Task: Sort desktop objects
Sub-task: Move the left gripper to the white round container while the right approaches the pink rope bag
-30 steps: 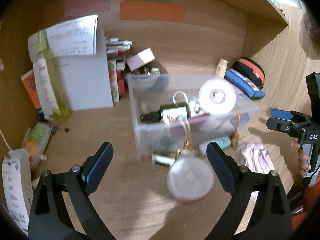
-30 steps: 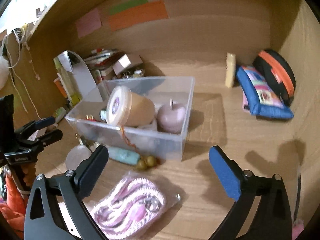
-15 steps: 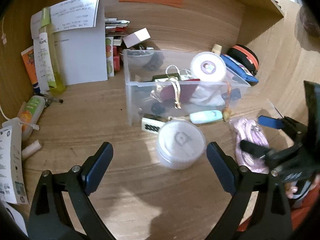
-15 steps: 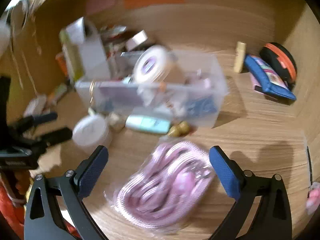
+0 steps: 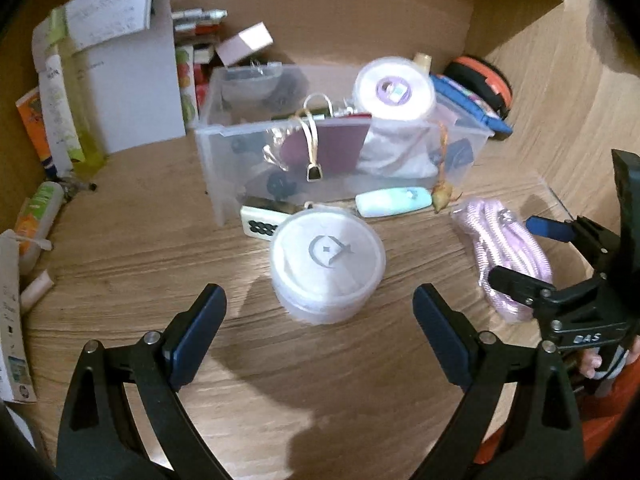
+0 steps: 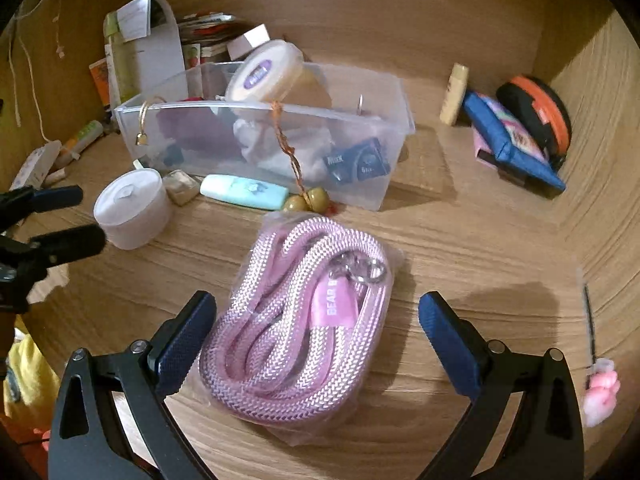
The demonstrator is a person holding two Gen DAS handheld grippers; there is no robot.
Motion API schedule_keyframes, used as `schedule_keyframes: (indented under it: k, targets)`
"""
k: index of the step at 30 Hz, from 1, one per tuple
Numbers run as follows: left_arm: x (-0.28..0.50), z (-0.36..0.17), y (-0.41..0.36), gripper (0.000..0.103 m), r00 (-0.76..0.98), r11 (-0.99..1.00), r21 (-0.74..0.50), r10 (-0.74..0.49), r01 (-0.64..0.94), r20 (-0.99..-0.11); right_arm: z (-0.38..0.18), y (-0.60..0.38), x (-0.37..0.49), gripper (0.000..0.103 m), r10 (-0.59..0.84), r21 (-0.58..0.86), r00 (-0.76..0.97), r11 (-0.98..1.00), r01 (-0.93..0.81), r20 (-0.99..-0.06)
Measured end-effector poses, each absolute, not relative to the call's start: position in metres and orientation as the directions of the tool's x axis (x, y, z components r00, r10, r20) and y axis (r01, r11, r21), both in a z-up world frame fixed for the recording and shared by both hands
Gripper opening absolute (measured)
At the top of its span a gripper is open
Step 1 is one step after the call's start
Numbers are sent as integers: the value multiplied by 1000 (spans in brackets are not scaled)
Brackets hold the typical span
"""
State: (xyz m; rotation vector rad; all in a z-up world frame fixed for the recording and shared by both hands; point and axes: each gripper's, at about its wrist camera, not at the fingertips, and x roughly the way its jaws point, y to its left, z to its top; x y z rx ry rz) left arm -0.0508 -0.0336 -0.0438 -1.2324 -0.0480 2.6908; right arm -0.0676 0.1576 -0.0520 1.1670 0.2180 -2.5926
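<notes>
Right claw (image 6: 318,344) spread wide, holding nothing, poised over one pink braided rope (image 6: 296,320) coiled inside a clear bag, with a metal clip and a pink label, lying on the wooden surface (image 6: 460,248). Left claw (image 5: 320,328) likewise wide and empty, just short of one round white tub (image 5: 326,264) with a grey crescent mark on its lid. Beyond the tub, one pale mint tube (image 5: 394,202) and one white tile with dark dots (image 5: 260,222), both lying against the front of one clear plastic box (image 5: 224,168). Inside the box, a jumble: one round container with a purple label (image 5: 394,90), a maroon pouch, white cloth. Farthest right, one blue pouch (image 6: 508,140) and one black-and-orange case (image 6: 536,114).
</notes>
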Motion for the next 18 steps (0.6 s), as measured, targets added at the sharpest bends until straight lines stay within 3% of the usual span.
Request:
schedule_keyframes:
  k: [5, 11, 16, 18]
  targets:
    - [-69, -55, -29, 95, -592, -991, -96, 135, -97, -795, -58, 159, -76, 102, -289, 110, -569, -938, 328, -770]
    - [-75, -54, -25, 95, -582, -992, -75, 118, -97, -804, -61, 142, -78, 102, -263, 45, -577, -931, 363, -773]
    - [-77, -58, -13, 96, -561, -990, -43, 112, -135, -820, -59, 149, -80, 102, -315, 88, -570, -917, 389, -759]
    - [-76, -59, -8, 98, -556, -988, -24, 106, -153, -824, -59, 152, -79, 96, -313, 83, -578, -918, 388, -754]
